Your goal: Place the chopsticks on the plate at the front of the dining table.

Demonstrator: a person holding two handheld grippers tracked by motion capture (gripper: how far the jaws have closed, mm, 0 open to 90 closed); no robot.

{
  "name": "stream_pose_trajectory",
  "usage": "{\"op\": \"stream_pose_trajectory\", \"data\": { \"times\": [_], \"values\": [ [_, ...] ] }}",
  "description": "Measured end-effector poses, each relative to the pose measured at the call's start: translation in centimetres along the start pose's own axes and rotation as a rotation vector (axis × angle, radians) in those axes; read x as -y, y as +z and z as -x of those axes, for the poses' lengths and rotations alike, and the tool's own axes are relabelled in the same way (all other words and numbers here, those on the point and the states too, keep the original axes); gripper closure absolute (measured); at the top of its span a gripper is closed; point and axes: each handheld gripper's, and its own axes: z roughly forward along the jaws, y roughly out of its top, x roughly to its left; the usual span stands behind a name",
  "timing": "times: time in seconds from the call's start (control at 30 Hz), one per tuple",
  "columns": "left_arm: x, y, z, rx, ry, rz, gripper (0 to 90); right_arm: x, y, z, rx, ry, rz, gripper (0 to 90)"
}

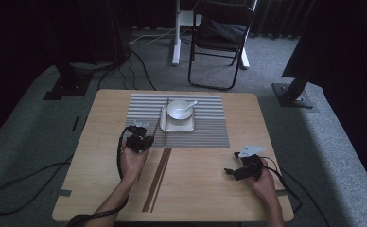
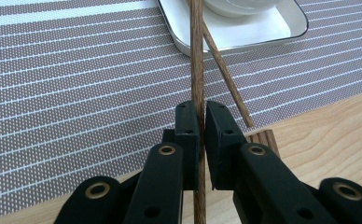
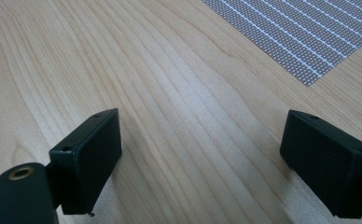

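High view shows a table setting in progress: at nine o'clock of the wooden table (image 1: 101, 189), the left gripper (image 1: 139, 141) sits at the striped placemat's (image 1: 205, 127) near-left edge, and in the left gripper view its jaws are pressed together, pinching one brown chopstick (image 2: 197, 60) that points at twelve o'clock toward the white square plate (image 2: 281, 28). A second chopstick (image 2: 226, 74) slants toward eleven o'clock just beside it, its tip by the plate's rim. The plate carries a white bowl (image 1: 179, 109) with a spoon (image 1: 189, 105). Two more dark sticks (image 1: 157, 178) lie on bare wood at six o'clock. I judge the step to be laying the held chopstick beside the plate; the next move calls for lowering it parallel to its partner, then releasing. At four o'clock the right gripper (image 1: 232, 170) idles over bare wood, jaws spread, nothing between them. No brand, label or writing is readable.
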Motion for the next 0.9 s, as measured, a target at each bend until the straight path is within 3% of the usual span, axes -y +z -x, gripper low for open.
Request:
{"op": "stream_pose_trajectory", "data": {
  "times": [0.9],
  "values": [
    [-1.4,1.2,-1.1,-0.007,-0.041,-0.005,84.0,0.0,0.0,0.0,0.0,0.0,0.0,12.1]
  ]
}}
